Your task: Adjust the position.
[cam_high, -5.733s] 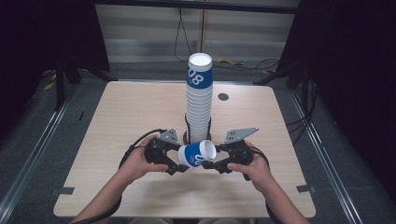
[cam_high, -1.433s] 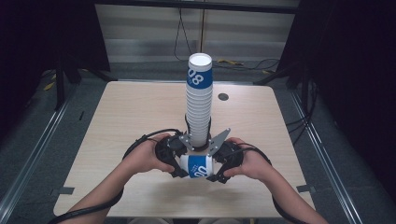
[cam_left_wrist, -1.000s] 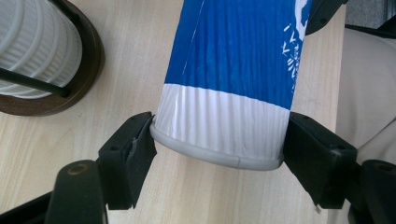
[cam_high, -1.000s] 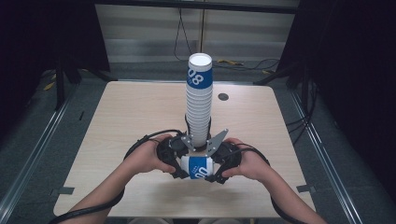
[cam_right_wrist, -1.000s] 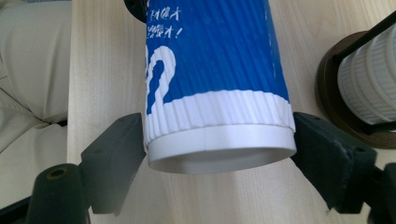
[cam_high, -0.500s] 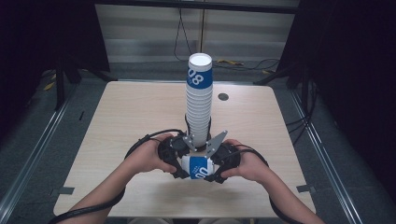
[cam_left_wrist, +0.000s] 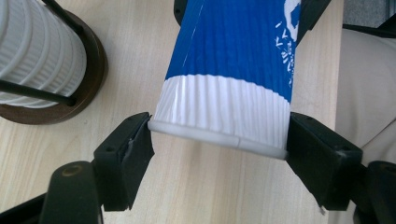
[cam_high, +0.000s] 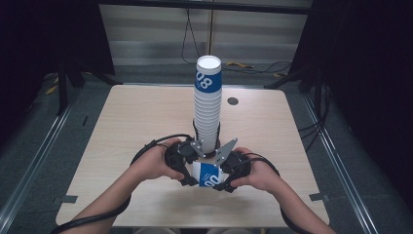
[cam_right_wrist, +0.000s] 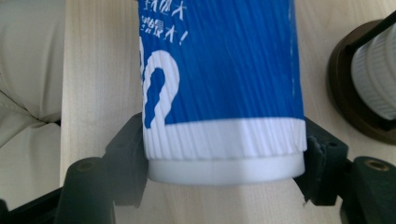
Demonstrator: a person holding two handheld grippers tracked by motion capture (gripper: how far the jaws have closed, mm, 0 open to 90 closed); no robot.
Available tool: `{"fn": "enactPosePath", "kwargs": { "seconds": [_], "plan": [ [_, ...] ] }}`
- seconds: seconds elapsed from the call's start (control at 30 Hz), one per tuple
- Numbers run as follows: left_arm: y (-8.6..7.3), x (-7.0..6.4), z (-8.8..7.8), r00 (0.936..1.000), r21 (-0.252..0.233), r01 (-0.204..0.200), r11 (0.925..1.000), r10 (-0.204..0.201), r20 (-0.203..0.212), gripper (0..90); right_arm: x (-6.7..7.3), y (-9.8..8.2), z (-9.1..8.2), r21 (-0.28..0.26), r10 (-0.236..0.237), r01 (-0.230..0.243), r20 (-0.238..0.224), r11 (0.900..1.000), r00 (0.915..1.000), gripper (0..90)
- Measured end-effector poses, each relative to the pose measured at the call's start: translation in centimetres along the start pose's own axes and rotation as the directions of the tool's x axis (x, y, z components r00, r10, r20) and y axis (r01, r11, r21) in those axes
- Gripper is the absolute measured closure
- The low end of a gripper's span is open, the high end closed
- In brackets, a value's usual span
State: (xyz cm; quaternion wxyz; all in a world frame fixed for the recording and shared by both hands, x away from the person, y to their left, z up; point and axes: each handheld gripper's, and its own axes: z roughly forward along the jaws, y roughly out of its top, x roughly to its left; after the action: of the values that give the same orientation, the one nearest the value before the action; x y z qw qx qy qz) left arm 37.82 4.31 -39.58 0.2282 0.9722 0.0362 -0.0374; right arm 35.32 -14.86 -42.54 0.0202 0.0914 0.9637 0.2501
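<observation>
A blue and white ribbed paper cup [cam_high: 207,175] hangs just above the table's front middle, between both hands. In the left gripper view the cup [cam_left_wrist: 233,70] has its rolled rim between the jaws of my left gripper [cam_left_wrist: 218,135]. Those jaws have just been opening, and both pads still touch the rim. My right gripper [cam_right_wrist: 224,158] has just been closing and presses on the white band at the end of the cup [cam_right_wrist: 219,70]. In the high view the left gripper [cam_high: 187,173] and right gripper [cam_high: 225,181] flank the cup closely.
A tall stack of the same cups [cam_high: 208,107] stands in a wire holder on a dark round base [cam_left_wrist: 88,79] just behind the hands, also seen as the stack [cam_right_wrist: 378,74]. The wooden table [cam_high: 136,122] has a cable hole [cam_high: 233,101] at the back.
The cup lay on its side between hands set apart several seconds ago. It now stands more upright with the hands drawn together. Over the last second neither hand has shifted.
</observation>
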Motion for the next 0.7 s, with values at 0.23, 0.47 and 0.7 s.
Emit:
{"fn": "enactPosePath", "kwargs": {
  "seconds": [0.23,0.47,0.7],
  "plan": [
    [0.3,-0.1,-0.7,1.0000,-0.049,0.007,0.9988,-0.007,0.003,25.2,0.1,-0.5,0.6,0.017,0.003,-0.003,0.006,1.000,1.0000,30.5],
    [-0.2,0.0,-0.4,0.9998,-0.111,0.017,0.9936,-0.018,-0.012,22.2,0.2,-1.0,0.6,-0.012,0.021,-0.021,0.027,1.000,0.9994,30.7],
    [-0.8,0.3,-0.7,0.9982,-0.173,0.060,0.9830,-0.059,0.011,19.5,0.2,-1.4,0.4,-0.046,0.021,-0.019,0.041,0.999,0.9989,30.7]
  ]
}}
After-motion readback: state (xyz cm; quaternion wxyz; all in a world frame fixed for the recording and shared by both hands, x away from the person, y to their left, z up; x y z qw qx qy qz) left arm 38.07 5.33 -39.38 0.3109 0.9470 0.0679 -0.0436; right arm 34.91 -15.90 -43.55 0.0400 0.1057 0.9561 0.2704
